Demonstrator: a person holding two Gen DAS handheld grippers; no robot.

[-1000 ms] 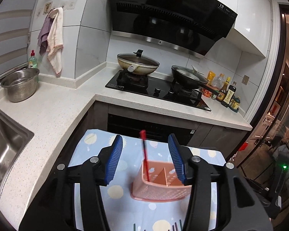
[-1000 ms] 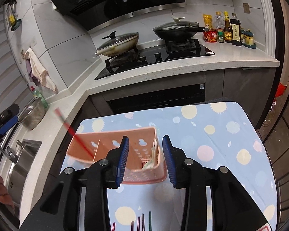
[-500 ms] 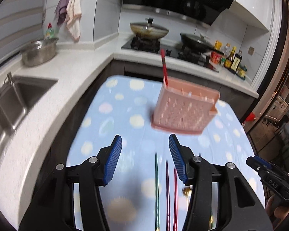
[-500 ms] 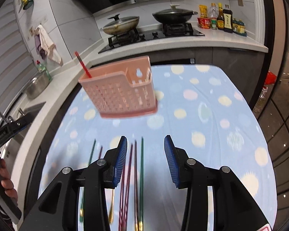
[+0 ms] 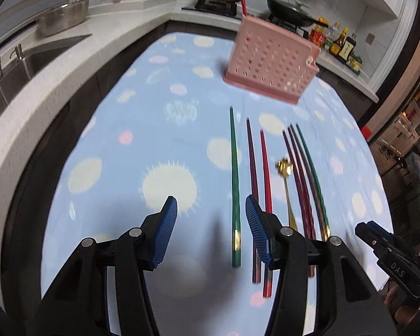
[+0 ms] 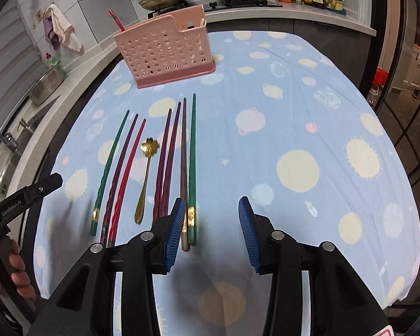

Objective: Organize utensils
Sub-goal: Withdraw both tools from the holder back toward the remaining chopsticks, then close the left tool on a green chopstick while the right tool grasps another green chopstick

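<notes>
On the blue spotted tablecloth [image 6: 294,112], pretty much centre-left of the right wrist view, the chopsticks are laid out in a loose row with their tips pointing toward the top of the frame. From left: a green chopstick [image 6: 110,168], a purple one, a red chopstick [image 6: 128,173], then a gold spoon [image 6: 146,173] with a flower-shaped bowl, then two dark red ones, a brownish one and another green one.

The pink utensil holder [image 6: 165,53] stands upright above them, upper left of centre, with one red chopstick [image 6: 116,21] already poking out of its left end. Something pale sits in the right compartment, can't really tell what.

The right gripper [image 6: 210,224] fills the bottom of the frame, blue pads parted about halfway, nothing between them. Its left pad sits just over the butt ends of the brownish and green sticks.

In the left wrist view the left gripper [image 5: 211,224] is also half open and empty, hovering over the cloth with the leftmost green chopstick [image 5: 234,184] showing in the gap near the right pad. Holder [image 5: 271,58] is at upper right there.
</notes>
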